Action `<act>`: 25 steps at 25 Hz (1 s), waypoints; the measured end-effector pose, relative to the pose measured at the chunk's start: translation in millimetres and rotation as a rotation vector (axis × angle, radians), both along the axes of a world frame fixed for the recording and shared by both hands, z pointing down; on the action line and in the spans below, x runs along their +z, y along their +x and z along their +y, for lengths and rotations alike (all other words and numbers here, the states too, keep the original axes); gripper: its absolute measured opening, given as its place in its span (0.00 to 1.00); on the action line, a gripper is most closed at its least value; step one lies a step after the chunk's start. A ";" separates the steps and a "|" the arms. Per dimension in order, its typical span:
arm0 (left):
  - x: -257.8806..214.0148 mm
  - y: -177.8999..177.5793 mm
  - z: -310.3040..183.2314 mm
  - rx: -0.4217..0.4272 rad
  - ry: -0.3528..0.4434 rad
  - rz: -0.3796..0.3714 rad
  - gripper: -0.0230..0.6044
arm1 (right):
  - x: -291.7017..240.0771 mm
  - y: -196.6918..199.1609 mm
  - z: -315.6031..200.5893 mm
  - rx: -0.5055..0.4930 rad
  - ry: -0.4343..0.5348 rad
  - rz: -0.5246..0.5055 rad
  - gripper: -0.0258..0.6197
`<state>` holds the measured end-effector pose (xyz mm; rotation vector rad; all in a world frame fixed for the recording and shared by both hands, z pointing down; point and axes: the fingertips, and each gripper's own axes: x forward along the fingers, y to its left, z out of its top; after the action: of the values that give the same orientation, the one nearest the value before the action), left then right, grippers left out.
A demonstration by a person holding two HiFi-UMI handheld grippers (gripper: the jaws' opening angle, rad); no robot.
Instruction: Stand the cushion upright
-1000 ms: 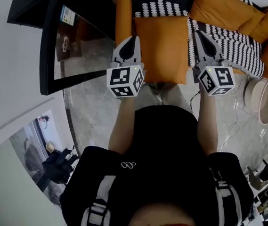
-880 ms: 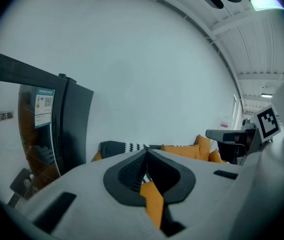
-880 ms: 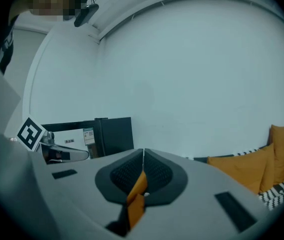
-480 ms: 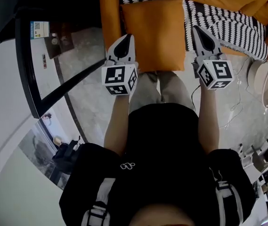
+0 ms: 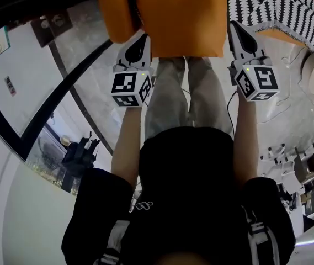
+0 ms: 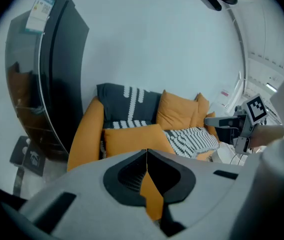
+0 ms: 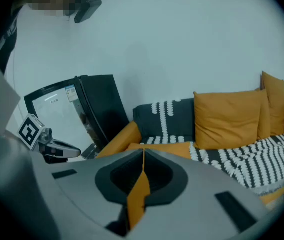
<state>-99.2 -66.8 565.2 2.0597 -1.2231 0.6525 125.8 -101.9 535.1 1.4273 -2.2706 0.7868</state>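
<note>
The orange cushion (image 5: 179,15) lay flat at the front of the sofa (image 5: 112,10) seat, next to a black-and-white patterned throw (image 5: 281,10). The left gripper (image 5: 140,40) and right gripper (image 5: 237,33) were just beside its two near corners, each with jaws pressed together on nothing. A label (image 6: 42,10) on the dark cabinet (image 6: 74,59) had print too small to read.

I see the plain orange square cushion (image 5: 181,15) lying flat on the seat of the sofa (image 6: 84,134), at the sofa's front edge.
</note>
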 end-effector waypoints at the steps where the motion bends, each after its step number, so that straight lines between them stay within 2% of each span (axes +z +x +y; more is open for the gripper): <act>1: 17.4 -3.6 7.5 -0.004 -0.033 -0.012 0.05 | 15.8 3.7 6.3 0.001 -0.022 0.007 0.06; 3: 52.5 -12.7 25.2 -0.032 -0.116 -0.024 0.06 | 46.6 12.0 21.2 0.003 -0.071 0.021 0.06; 5: 82.8 -20.9 45.0 -0.077 -0.198 0.003 0.05 | 73.0 19.4 37.6 0.000 -0.116 0.036 0.06; 7: 107.9 -28.3 65.0 -0.088 -0.249 0.003 0.06 | 94.7 24.1 52.9 -0.012 -0.151 0.052 0.06; 11: 154.2 -34.5 102.0 0.015 -0.331 -0.097 0.06 | 140.2 32.6 84.2 -0.043 -0.236 0.077 0.06; 15: 189.8 -31.7 124.5 0.039 -0.407 -0.098 0.06 | 181.5 40.3 110.1 -0.090 -0.316 0.095 0.06; 21: 249.1 -38.7 174.0 0.201 -0.520 -0.218 0.06 | 250.2 55.6 161.6 -0.188 -0.488 0.170 0.07; 22: 259.7 -41.8 181.0 0.231 -0.544 -0.240 0.10 | 260.4 58.6 167.9 -0.202 -0.521 0.185 0.16; 23: 269.6 -45.5 187.7 0.256 -0.570 -0.258 0.20 | 269.1 60.3 174.8 -0.220 -0.553 0.198 0.27; 25: 284.5 -53.3 202.9 0.289 -0.624 -0.281 0.26 | 284.4 61.4 193.3 -0.289 -0.611 0.245 0.29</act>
<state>-152.4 136.0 849.7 1.6491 -0.7247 1.3087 187.1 91.4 819.5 0.8400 -1.7742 1.0249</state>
